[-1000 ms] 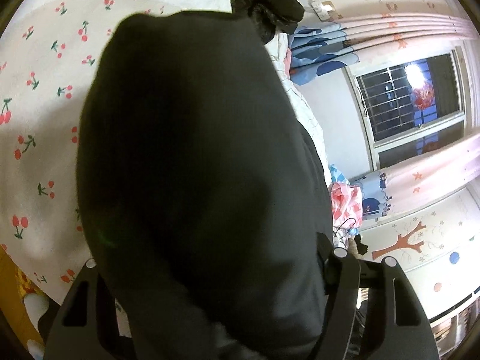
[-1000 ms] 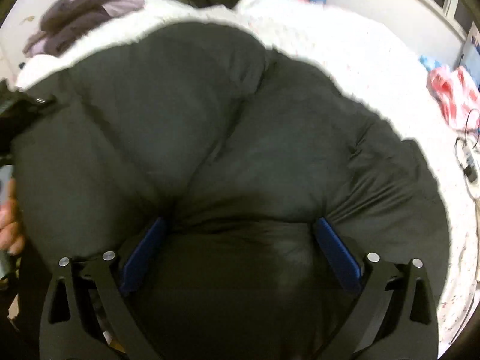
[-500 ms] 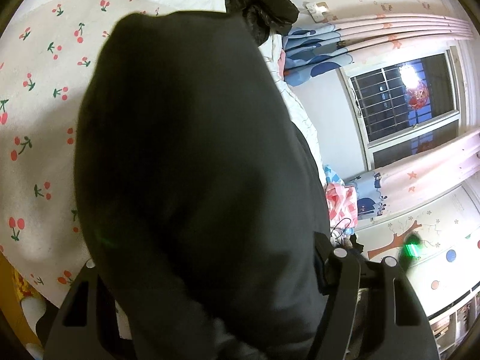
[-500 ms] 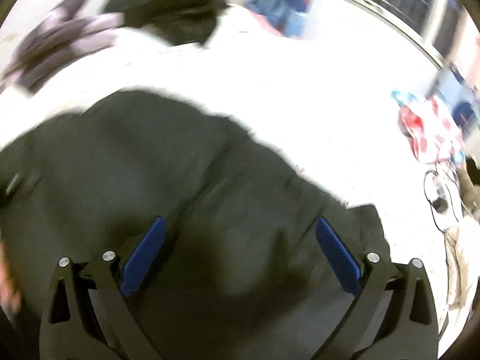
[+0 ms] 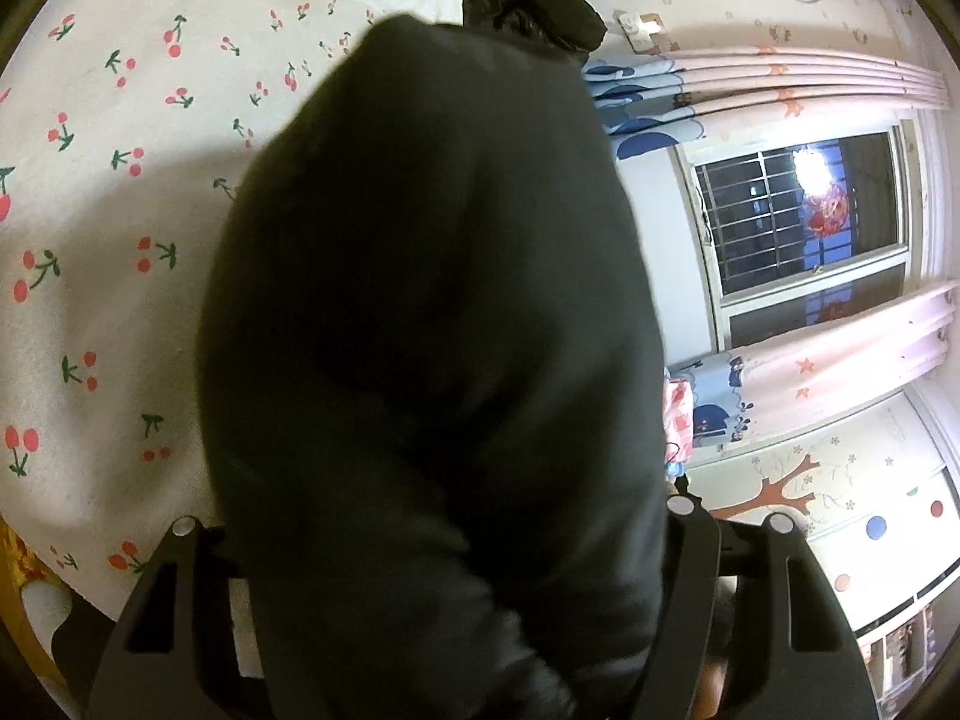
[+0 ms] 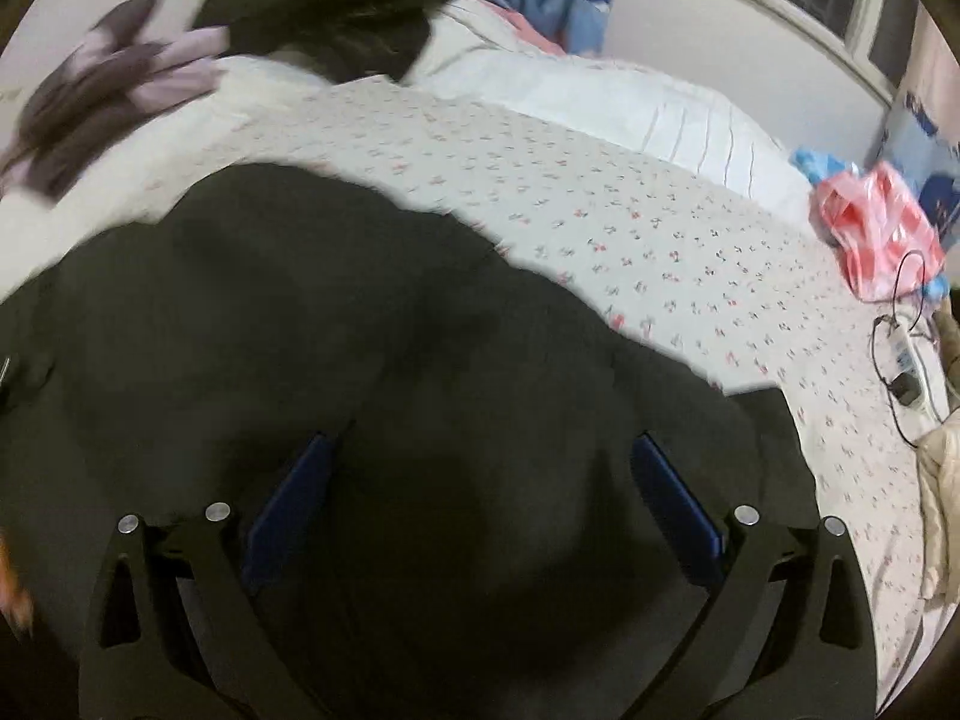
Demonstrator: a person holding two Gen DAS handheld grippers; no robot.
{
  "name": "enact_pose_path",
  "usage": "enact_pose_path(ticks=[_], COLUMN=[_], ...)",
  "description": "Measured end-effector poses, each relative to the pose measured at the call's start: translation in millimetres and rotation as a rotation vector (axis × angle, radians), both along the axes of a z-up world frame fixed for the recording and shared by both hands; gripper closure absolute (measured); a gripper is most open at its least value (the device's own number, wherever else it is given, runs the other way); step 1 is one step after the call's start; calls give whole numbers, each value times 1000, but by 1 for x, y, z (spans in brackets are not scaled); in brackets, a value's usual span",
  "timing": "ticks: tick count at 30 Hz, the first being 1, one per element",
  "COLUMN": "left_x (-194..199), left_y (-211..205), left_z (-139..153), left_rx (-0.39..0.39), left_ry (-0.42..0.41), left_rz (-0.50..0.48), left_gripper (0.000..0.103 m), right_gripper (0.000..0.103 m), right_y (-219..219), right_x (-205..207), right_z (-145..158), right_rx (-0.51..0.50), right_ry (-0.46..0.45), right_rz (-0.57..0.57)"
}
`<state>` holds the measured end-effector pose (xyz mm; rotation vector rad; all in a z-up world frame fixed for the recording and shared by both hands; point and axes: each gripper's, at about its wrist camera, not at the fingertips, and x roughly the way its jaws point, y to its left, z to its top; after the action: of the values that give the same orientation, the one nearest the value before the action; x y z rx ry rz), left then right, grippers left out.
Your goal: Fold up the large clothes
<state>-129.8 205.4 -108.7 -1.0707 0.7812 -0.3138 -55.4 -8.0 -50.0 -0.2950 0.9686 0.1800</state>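
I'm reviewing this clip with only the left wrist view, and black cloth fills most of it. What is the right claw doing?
Observer: The right claw hangs over the black garment, its blue pads wide apart with their faces bare.
Operator: How does the garment lie?
Observer: It is spread in a broad mound over the near part of the cherry-print sheet.
Operator: Is anything near its right side?
Observer: A charger with a black cable lies on the sheet, clear of the garment.
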Motion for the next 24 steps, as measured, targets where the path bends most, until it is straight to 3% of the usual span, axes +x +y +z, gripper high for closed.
enact_pose_path(ticks=[1,3,5,9,12,15,18,21,24], left_x=[1,1,-2,0,6,6,7,10,4], left_y=[-1,-4,-5,-2,-11,-21,-21,-30,-57], left_z=[1,4,7,12,13,28,39,45,70], left_rx=[5,16,15,18,23,69,115,141,224], left_ry=[3,6,5,2,8,-34,-60,-66,-142], left_rz=[1,-2,0,1,-7,-22,-45,-63,-104], left_gripper=[36,36,36,36,36,39,44,44,45], right_gripper=[6,6,6,6,6,6,6,6,6], right_y=[7,13,12,16,24,16,15,26,32], right_x=[-6,-11,-3,-30,-38,-32,-40,-40,-28], right_z=[-18,-34,-32,-8,-41,-36,-20,-45,-54], right_rx=[-40,-73,-54,-22,-71,-43,-36,-108,-166], right_ry=[34,19,60,-10,27,51,-12,22,50], right_rz=[23,42,16,31,74,54,84,128,156])
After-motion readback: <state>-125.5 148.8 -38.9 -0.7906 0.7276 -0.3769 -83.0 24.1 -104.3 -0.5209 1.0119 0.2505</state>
